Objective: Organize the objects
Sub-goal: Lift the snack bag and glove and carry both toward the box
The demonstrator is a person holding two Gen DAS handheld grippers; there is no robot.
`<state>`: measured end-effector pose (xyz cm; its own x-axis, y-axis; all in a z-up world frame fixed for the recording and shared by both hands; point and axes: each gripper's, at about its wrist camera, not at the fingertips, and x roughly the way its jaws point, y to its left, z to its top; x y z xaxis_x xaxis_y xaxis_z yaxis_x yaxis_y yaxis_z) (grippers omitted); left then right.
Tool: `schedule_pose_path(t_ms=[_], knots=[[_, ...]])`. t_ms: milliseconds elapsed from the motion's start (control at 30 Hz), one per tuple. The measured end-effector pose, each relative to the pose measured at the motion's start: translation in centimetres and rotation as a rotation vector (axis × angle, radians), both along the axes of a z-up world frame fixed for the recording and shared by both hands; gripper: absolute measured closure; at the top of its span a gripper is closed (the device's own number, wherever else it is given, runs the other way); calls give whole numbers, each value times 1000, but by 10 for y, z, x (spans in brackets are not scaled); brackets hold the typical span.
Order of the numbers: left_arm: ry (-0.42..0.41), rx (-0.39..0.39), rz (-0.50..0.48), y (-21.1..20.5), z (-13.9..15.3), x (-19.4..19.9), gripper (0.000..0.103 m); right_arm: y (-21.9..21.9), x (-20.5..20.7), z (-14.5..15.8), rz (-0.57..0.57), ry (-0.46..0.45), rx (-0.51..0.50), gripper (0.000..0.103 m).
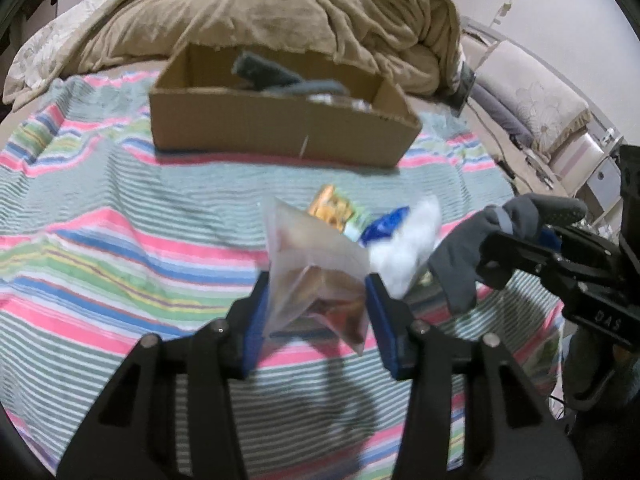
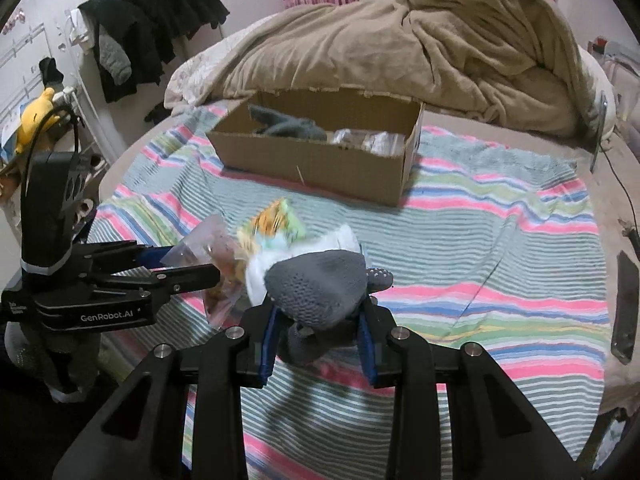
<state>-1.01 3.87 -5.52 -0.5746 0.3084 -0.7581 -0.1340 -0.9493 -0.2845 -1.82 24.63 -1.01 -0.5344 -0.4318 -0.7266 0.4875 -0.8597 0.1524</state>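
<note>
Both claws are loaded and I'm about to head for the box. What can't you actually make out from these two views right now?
- Clear bag in the left claw: contents motion-blurred in both views.
- Grey sock in the right claw: its lower end is hidden between the fingers.
- White item and orange packet: blurred, partly covered by the bag.
- Cardboard box: near wall hides the floor; only grey cloth and clear bags show.

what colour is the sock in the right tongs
Grey knit sock with darker grip dots; clearest in the right wrist view.
</note>
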Motion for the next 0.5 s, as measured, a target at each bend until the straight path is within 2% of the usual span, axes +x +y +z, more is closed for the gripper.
schedule_pose_path(t_ms=[500], knots=[[103, 7, 55, -33, 49, -9, 55, -4, -23, 50, -18, 110, -36, 68]])
